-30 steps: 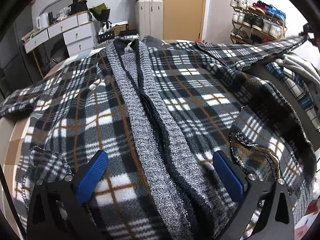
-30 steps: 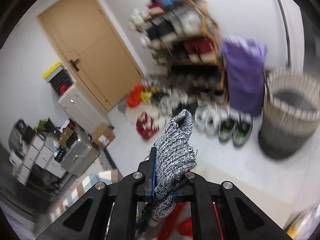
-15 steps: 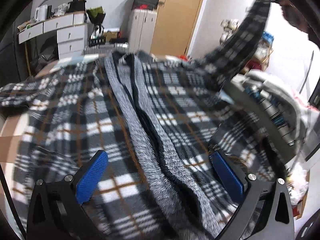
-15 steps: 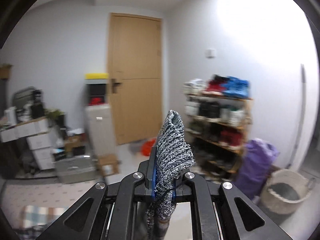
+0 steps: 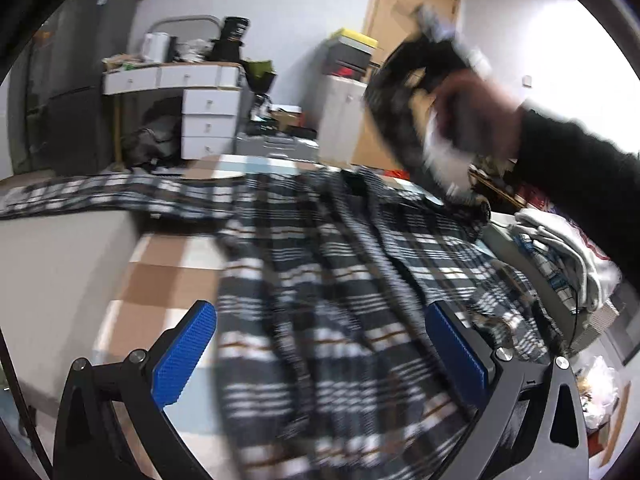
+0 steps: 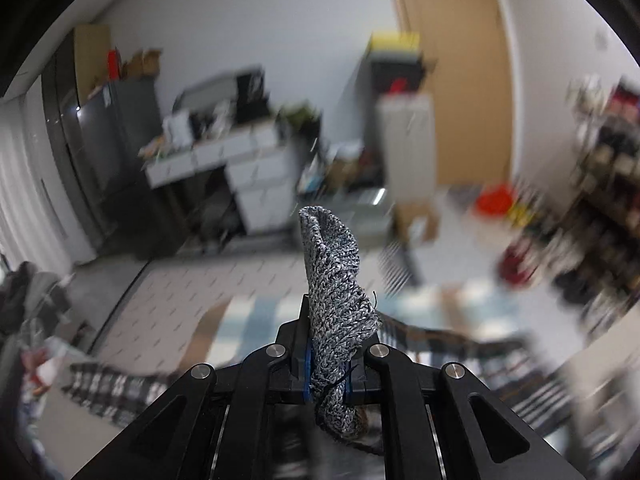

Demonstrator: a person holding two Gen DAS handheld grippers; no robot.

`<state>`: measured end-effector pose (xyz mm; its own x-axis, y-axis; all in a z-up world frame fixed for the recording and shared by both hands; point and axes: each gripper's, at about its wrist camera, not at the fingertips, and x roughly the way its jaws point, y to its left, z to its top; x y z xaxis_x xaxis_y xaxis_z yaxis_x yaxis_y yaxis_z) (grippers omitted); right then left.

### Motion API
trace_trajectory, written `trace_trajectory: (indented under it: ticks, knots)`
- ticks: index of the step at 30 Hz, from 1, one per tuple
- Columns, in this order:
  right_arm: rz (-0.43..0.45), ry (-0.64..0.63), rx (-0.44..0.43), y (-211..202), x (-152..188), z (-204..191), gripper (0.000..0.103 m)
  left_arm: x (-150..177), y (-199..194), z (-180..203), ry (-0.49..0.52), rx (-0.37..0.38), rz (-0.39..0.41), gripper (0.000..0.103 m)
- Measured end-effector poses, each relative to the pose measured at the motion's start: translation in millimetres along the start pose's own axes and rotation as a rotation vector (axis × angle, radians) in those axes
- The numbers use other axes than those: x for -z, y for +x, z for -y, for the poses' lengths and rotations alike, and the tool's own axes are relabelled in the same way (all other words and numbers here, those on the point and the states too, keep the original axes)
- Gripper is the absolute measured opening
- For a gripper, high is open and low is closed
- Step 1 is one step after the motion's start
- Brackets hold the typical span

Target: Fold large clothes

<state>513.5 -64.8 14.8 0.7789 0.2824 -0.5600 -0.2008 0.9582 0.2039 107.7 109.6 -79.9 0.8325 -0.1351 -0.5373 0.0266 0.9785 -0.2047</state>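
One plaid jacket (image 5: 328, 280) on bed. Left gripper (image 5: 320, 344): jaws wide apart, empty, angled down. Right gripper (image 6: 328, 368): clamped tight on knit cuff (image 6: 334, 280), raised.

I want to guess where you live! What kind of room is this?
Probably a lived-in bedroom or small flat: a plaid garment spread on a bed-like surface, a desk with white drawers, and a wooden door.
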Motion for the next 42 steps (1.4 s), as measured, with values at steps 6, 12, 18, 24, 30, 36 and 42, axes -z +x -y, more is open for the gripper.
trace_trajectory:
  ticks: [6, 12, 18, 24, 30, 36, 42]
  knots:
    - [-0.270, 0.092, -0.125, 130, 102, -48, 0.010, 13, -8, -30, -0.052, -0.029, -0.011, 0.102]
    - [-0.350, 0.128, -0.164, 176, 149, -66, 0.015, 21, -4, -52, -0.122, -0.001, -0.045, 0.102]
    - [-0.481, 0.139, -0.395, 168, 150, -58, 0.074, 21, -14, -45, -0.102, 0.017, -0.031, 0.102]
    - [-0.414, 0.116, -0.547, 113, 122, -6, 0.098, 22, -19, -43, -0.086, 0.008, -0.026, 0.102]
    - [-0.397, 0.324, -0.367, 116, 114, 110, 0.103, 18, -21, -46, -0.122, -0.036, -0.040, 0.102]
    - [-0.511, 0.370, -0.297, 130, 134, 150, 0.103, 2, -33, -57, -0.145, -0.152, -0.021, 0.102]
    - [-0.203, 0.168, -0.285, 25, 143, 118, 0.103, -26, -32, -106, -0.263, -0.214, -0.048, 0.102]
